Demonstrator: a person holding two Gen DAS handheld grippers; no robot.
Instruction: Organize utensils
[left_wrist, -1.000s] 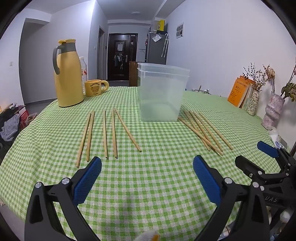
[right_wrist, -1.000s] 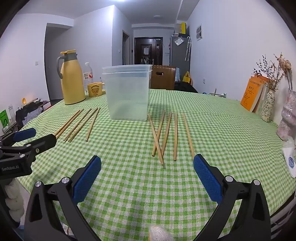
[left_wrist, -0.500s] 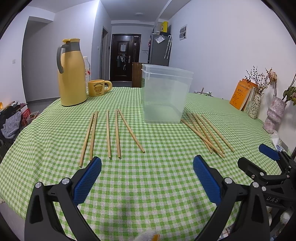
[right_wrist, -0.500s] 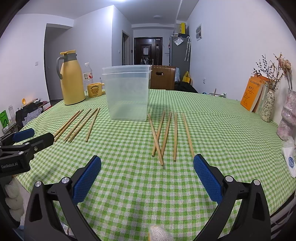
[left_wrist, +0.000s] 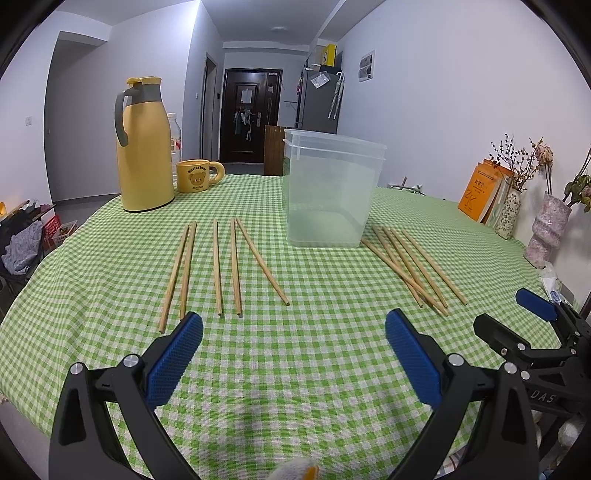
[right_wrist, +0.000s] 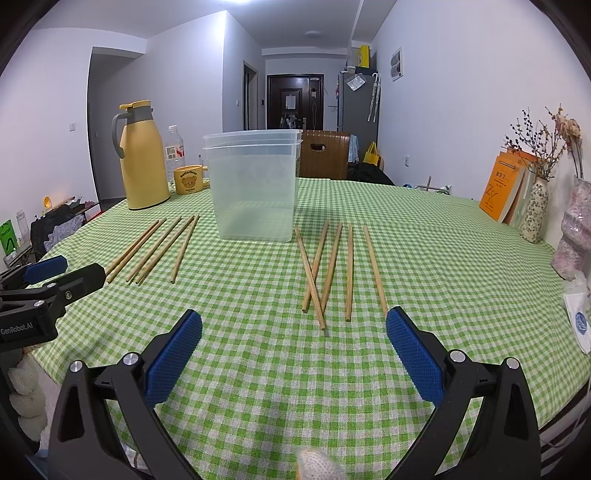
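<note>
Several wooden chopsticks (left_wrist: 218, 266) lie in a loose row on the green checked tablecloth, left of a clear plastic container (left_wrist: 330, 192). A second group of chopsticks (left_wrist: 410, 267) lies to its right, some crossing. My left gripper (left_wrist: 293, 350) hovers open over the cloth, short of the left group. In the right wrist view the right group of chopsticks (right_wrist: 334, 269) lies ahead of my open right gripper (right_wrist: 293, 350), with the container (right_wrist: 255, 188) behind and the left group (right_wrist: 155, 249) further left. Neither gripper holds anything.
A yellow thermos jug (left_wrist: 142, 147), a water bottle (left_wrist: 174, 142) and a yellow bear mug (left_wrist: 197, 175) stand at the back left. Orange books (left_wrist: 482, 190) and vases (left_wrist: 546, 229) line the right wall. The table (left_wrist: 332, 369) drops off close below both grippers.
The left gripper has tilted up and shifted slightly, so the chopsticks and container sit a little lower and more centred in its view. The right gripper has barely moved.
</note>
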